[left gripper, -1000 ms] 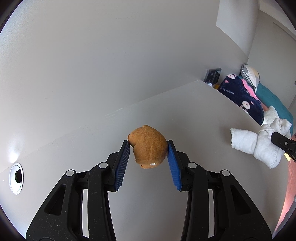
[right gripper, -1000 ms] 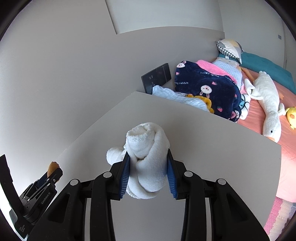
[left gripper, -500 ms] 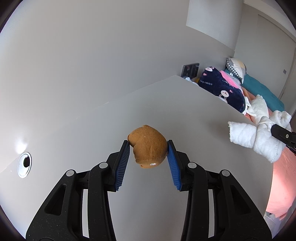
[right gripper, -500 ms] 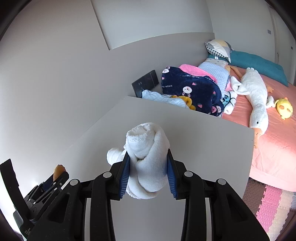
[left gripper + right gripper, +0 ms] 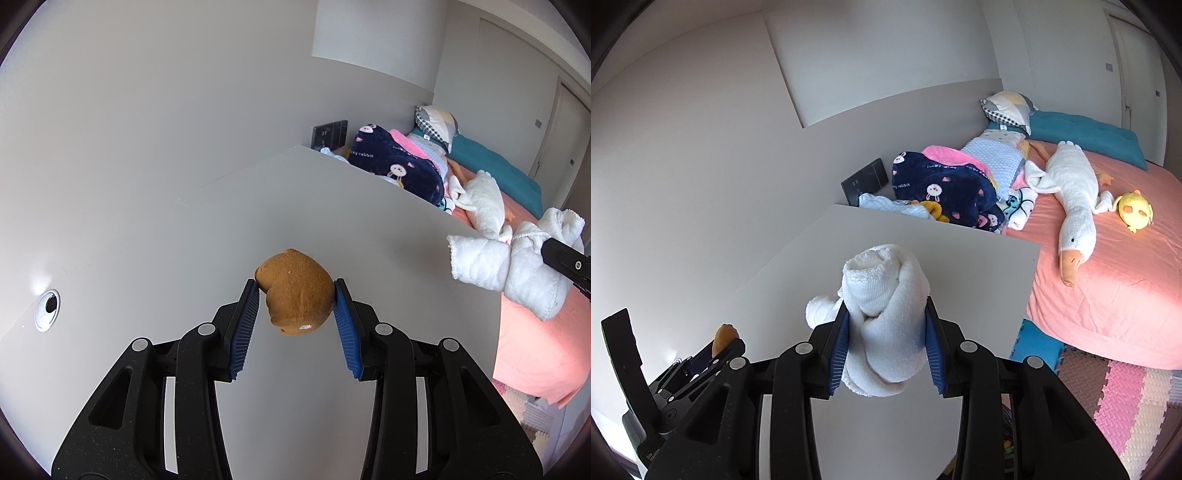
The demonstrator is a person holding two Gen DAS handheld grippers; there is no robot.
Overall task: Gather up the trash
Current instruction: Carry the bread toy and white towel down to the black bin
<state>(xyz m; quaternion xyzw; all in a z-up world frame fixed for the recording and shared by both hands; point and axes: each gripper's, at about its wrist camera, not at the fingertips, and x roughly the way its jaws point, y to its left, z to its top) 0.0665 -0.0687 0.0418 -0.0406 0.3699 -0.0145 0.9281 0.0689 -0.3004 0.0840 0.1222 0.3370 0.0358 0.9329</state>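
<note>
My left gripper [image 5: 296, 295] is shut on a brown lump like a piece of bread [image 5: 295, 291] and holds it above the grey desk top [image 5: 332, 206]. My right gripper [image 5: 886, 317] is shut on a rolled white cloth [image 5: 884, 317] above the same desk [image 5: 923, 240]. In the left wrist view the white cloth [image 5: 513, 258] and the right gripper's black tip show at the right edge. In the right wrist view the left gripper [image 5: 698, 365] shows at the lower left with the brown lump [image 5: 724, 336] in it.
A round cable hole [image 5: 47, 310] is in the desk at the left. Beyond the desk is a bed with a pink sheet [image 5: 1119, 280], a navy rabbit blanket [image 5: 945, 188], a white goose plush [image 5: 1071, 192] and a yellow plush [image 5: 1134, 210]. Foam floor mats [image 5: 1126, 398] lie below.
Both grippers have risen and turned rightward, so more of the bed and floor shows. Each still holds its object as before.
</note>
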